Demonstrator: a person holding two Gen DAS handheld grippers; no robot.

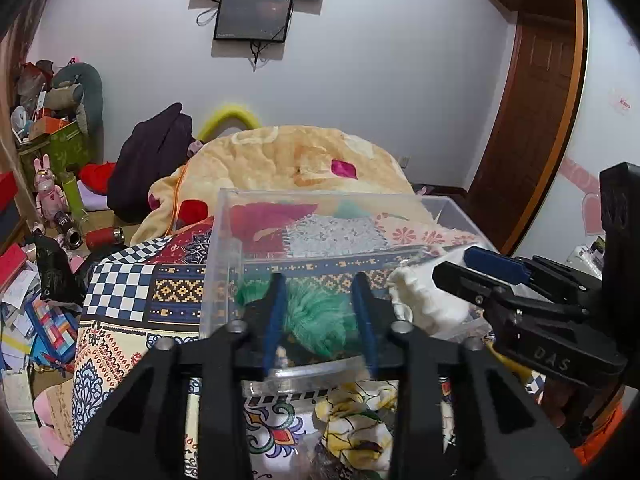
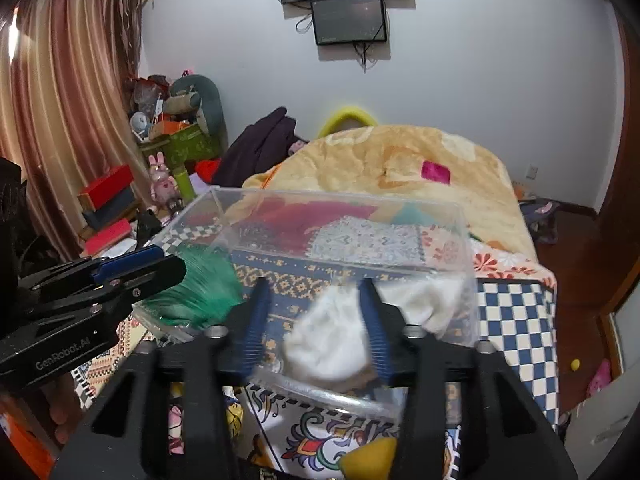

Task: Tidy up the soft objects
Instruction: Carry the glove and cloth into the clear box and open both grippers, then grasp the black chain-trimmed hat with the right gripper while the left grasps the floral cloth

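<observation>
A clear plastic box (image 1: 224,240) stands on the patterned bedspread. In the left wrist view a green fluffy item (image 1: 316,320) lies inside the box between the blue pads of my left gripper (image 1: 320,312), whose jaws stand apart around it, open. In the right wrist view a white fluffy item (image 2: 328,340) rests in the same box (image 2: 460,240), between the fingers of my right gripper (image 2: 314,320); its left pad is clear of the fluff, so it is open. Each gripper shows in the other's view: the right gripper (image 1: 454,264) beside the white item (image 1: 428,300), the left gripper (image 2: 168,264) over the green item (image 2: 200,292).
A heaped orange blanket (image 1: 288,160) and a dark garment (image 1: 152,160) lie behind the box. A yellow patterned cloth (image 1: 356,420) sits on the bed in front of it. Cluttered boxes and toys (image 1: 48,200) fill the left floor; a wooden door (image 1: 532,120) stands at the right.
</observation>
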